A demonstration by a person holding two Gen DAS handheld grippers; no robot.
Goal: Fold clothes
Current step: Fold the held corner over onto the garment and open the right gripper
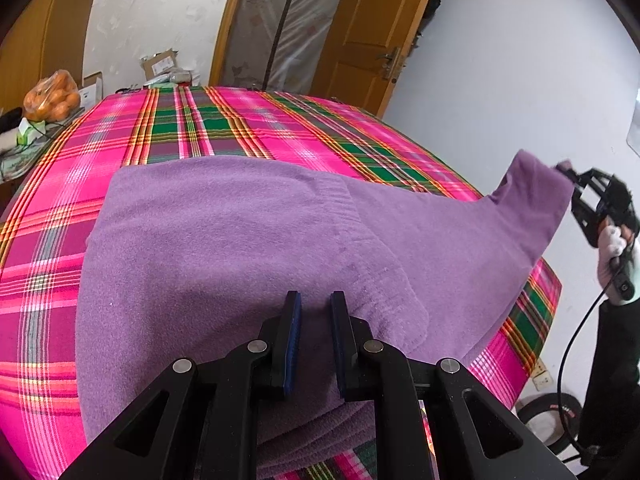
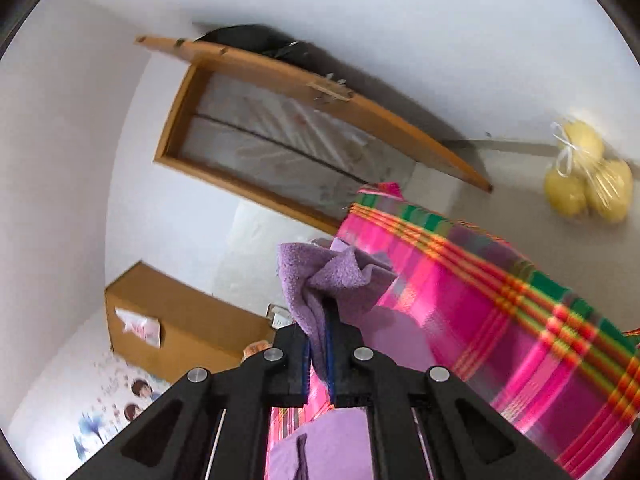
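Left gripper (image 1: 316, 340) lies nearest — jaws narrow, pressing down on the purple sweater (image 1: 224, 240), nothing pinched between them. Sweater lies spread on the plaid bedcover (image 1: 48, 208). Right gripper (image 2: 319, 344) clamps a bunched corner, lifted off the bed. Fabric looks soft, light, limp, fuzzy — likely drapes and sags; best taken at hems or corners.

1. Bright, even daylight — white walls (image 1: 500, 80) nearly blown out.
2. Left wrist view sharp; soft shadow on the purple fleece (image 1: 224, 248).
3. Right wrist view motion-blurred — plaid bedspread (image 2: 500, 320) smeared.
4. Fisheye bending, dark corners.
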